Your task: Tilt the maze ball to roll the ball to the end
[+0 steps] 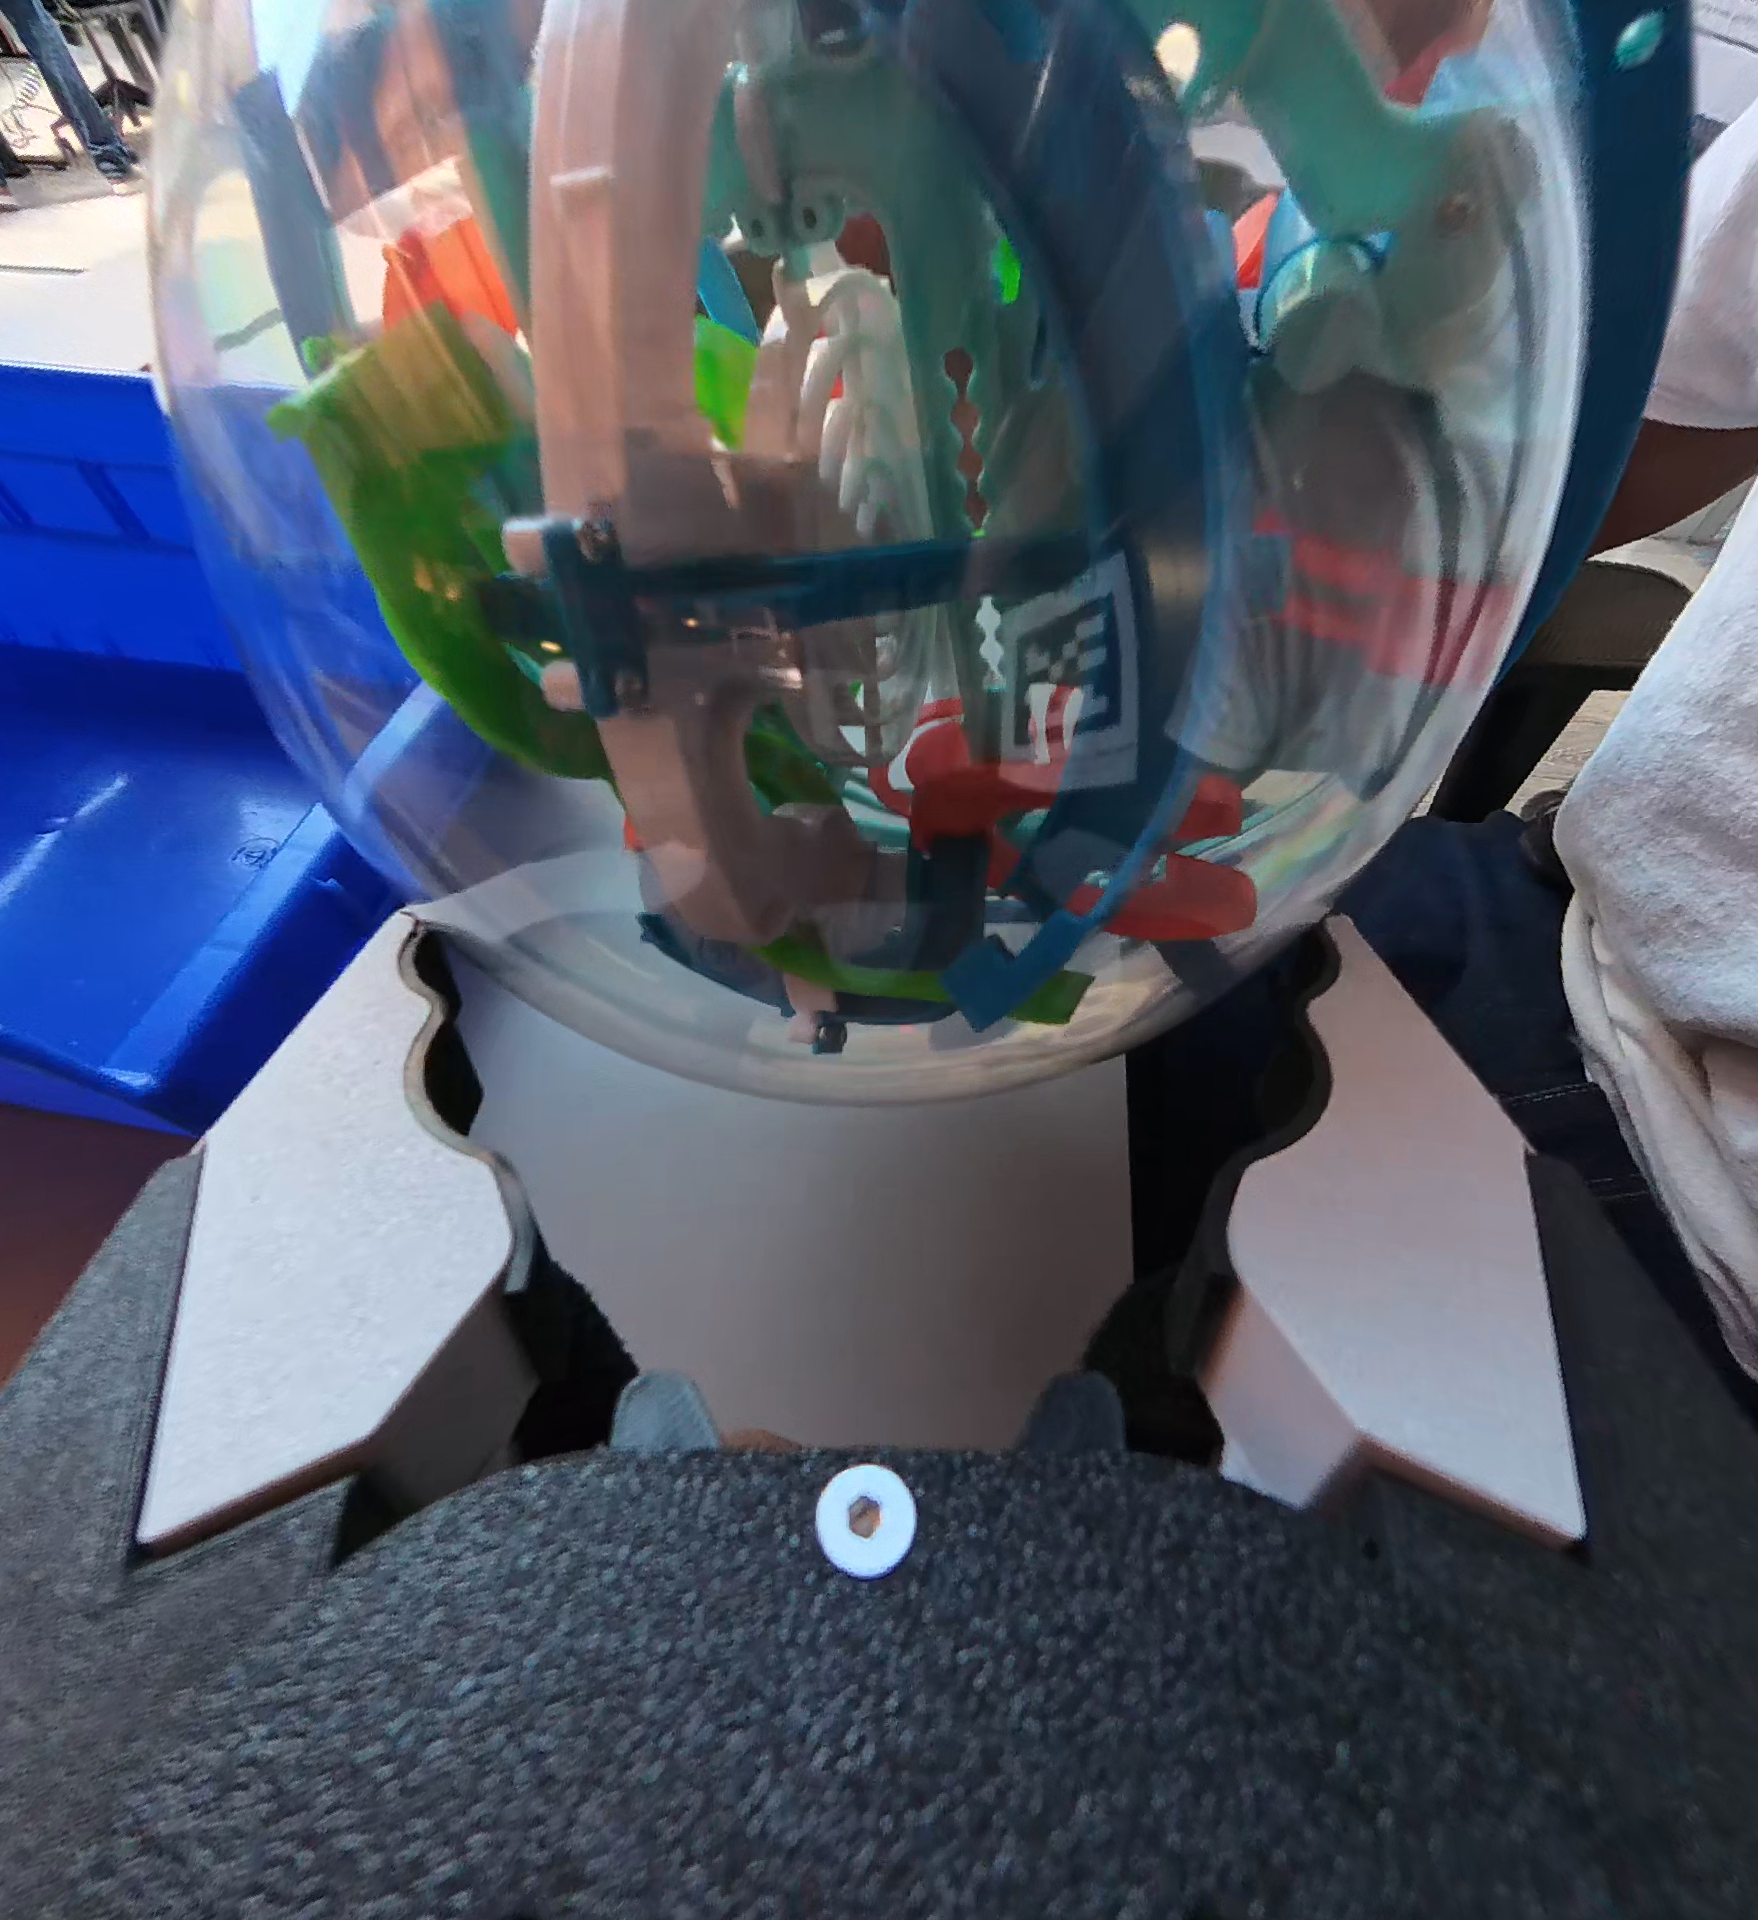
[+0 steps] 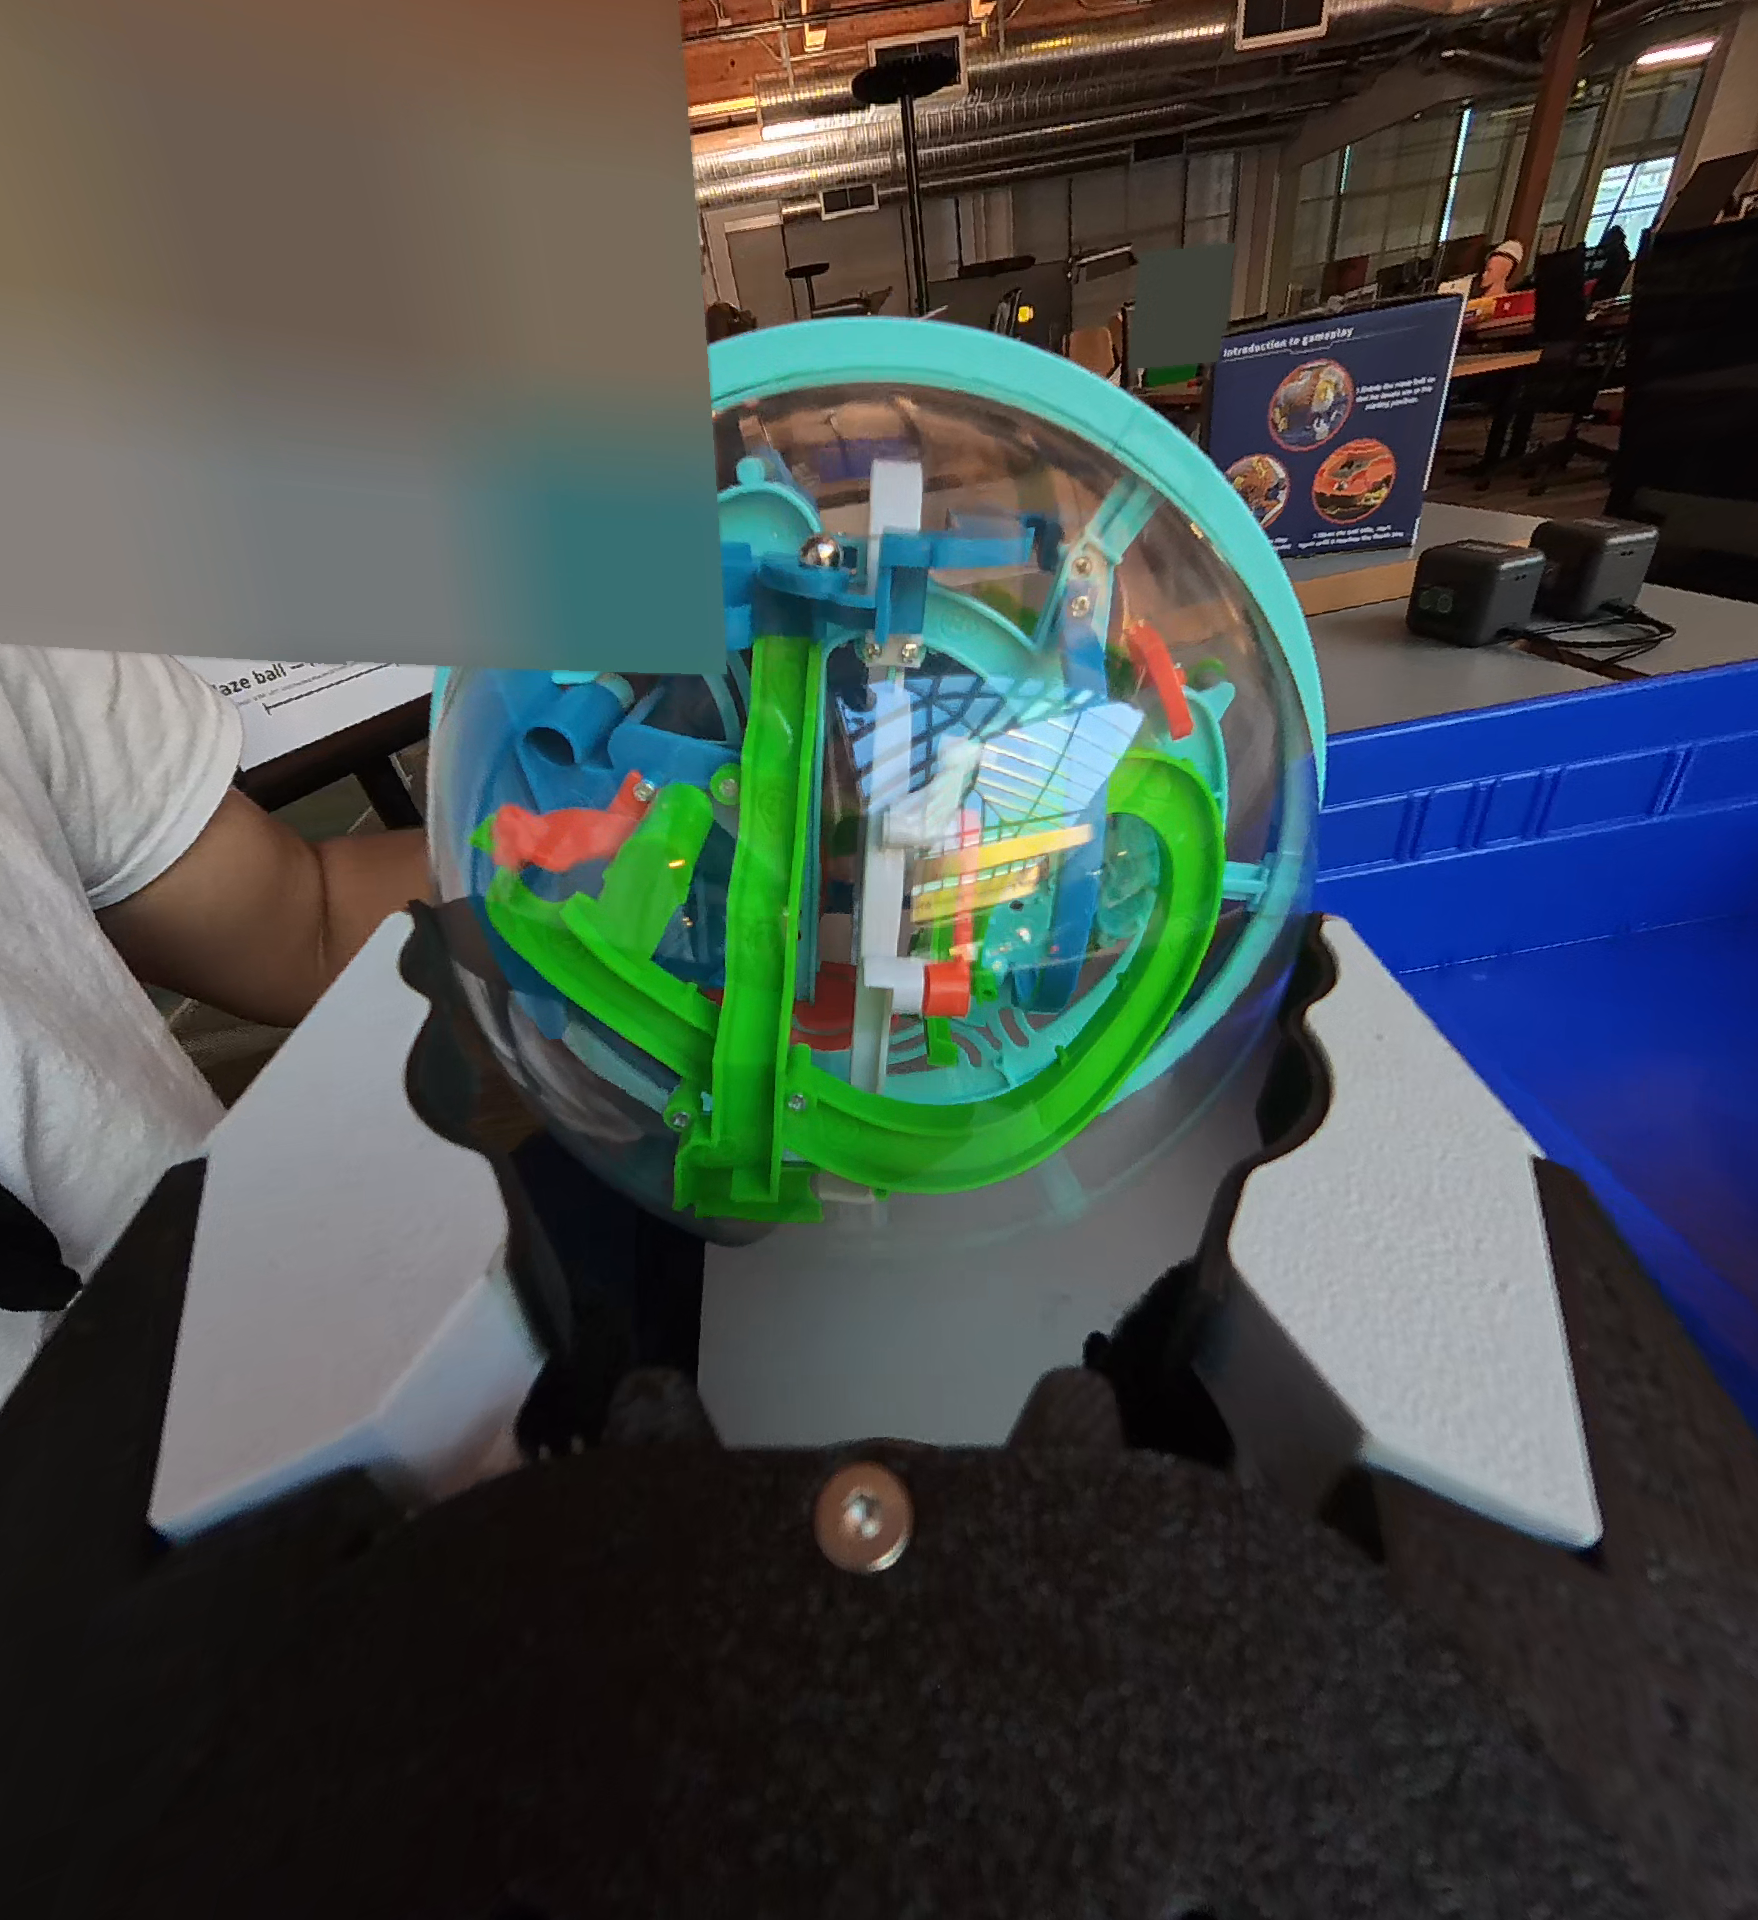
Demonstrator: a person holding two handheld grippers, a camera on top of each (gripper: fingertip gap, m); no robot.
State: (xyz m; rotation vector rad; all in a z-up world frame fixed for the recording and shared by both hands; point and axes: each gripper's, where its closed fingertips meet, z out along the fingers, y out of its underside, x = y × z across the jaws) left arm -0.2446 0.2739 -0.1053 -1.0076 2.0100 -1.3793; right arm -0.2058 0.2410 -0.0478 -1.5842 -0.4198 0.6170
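- Maze ball (image 2: 875, 790) is off the tabletop, held up between my two grippers, one on each side
- Left gripper (image 1: 875, 997): fingers spread wide, clear shell seated between the scalloped tips; looks like both tips touch it, contact on the right one is in shadow
- Right gripper (image 2: 864, 1039): same story, fingers wide, sphere wedged between both dark pads (image 2: 439, 997), which look pressed against the shell
- Small steel ball (image 2: 821, 552) sits high up on a blue ledge (image 2: 833, 587), just above the top of the long green track (image 2: 766, 894)
- My read: we're mid-tilt, ball still somewhere along the course, not at the end; can't tell from here where the end is
- Left view is motion-blurred, so I can't find the ball there
- Next move, I'd say: small slow roll of both wrists together to tip the ball off the ledge onto the green track
- Risk: unequal wrist motion could let the smooth shell slip; blue bin (image 2: 1623, 894) is just beside it
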